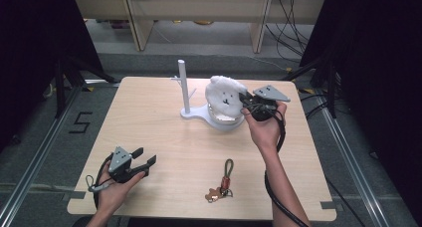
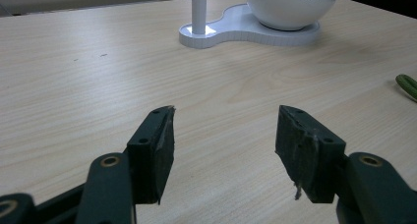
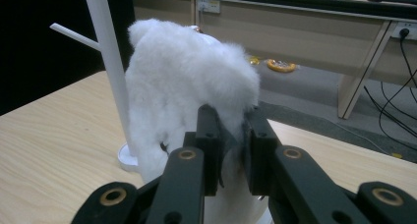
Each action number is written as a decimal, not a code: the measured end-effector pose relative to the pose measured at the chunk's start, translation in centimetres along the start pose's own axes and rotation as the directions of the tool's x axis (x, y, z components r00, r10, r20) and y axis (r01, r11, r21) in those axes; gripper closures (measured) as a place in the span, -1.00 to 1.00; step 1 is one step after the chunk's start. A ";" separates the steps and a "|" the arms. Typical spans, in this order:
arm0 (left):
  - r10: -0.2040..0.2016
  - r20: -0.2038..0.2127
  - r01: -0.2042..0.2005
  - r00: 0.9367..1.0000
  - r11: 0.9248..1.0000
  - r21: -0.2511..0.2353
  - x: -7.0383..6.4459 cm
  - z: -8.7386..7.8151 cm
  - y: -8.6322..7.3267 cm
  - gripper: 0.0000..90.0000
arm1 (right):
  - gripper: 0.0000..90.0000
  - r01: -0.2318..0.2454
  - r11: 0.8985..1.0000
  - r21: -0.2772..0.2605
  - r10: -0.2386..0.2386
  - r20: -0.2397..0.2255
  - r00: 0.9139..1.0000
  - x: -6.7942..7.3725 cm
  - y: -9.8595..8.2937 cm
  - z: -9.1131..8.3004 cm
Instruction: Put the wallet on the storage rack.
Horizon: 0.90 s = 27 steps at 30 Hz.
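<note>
pale wood desk carries a white stand with a bowl-shaped base. a fluffy white toy above that base is pinched by the right tongs. left tongs are held wide open, empty, near the front-left edge.

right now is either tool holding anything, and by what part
The right tool pinches the white fluffy toy by its fur edge; the left tool holds nothing.
</note>
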<state>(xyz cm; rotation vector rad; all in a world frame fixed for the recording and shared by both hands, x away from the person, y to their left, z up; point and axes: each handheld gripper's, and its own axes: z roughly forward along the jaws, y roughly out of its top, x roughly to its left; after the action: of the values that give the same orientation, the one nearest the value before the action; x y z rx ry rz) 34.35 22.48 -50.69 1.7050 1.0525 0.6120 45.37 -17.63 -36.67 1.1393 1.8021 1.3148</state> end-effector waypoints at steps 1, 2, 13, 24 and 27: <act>-0.003 -0.001 0.003 1.000 1.000 0.000 0.0 0.0 0.0 -0.13 | 0.79 0.015 1.000 -0.001 -0.015 -0.006 1.000 -0.2 0.0 0.1; -0.003 0.000 0.003 1.000 1.000 0.001 0.0 0.0 0.0 -0.13 | 0.79 -0.005 1.000 0.013 0.005 0.002 1.000 -0.1 0.0 0.1; -0.006 0.007 0.006 1.000 1.000 -0.003 -0.1 0.1 -0.2 -0.13 | 0.79 0.006 1.000 0.015 -0.006 0.010 1.000 -0.6 -0.3 1.0; -0.008 0.004 0.008 1.000 1.000 0.005 -0.1 0.1 -0.3 -0.13 | 0.79 -0.019 0.999 0.030 0.018 0.028 0.999 -0.8 -0.7 1.9; -0.008 0.000 0.008 1.000 1.000 0.007 -0.1 0.1 -0.3 -0.13 | 0.79 -0.012 0.999 0.031 0.011 0.025 1.000 -0.9 -0.8 2.1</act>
<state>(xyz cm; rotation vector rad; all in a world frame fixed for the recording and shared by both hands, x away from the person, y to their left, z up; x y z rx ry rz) 34.24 22.45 -51.02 1.7055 1.0619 0.6035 47.35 -17.71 -38.04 1.1795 1.8071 1.2778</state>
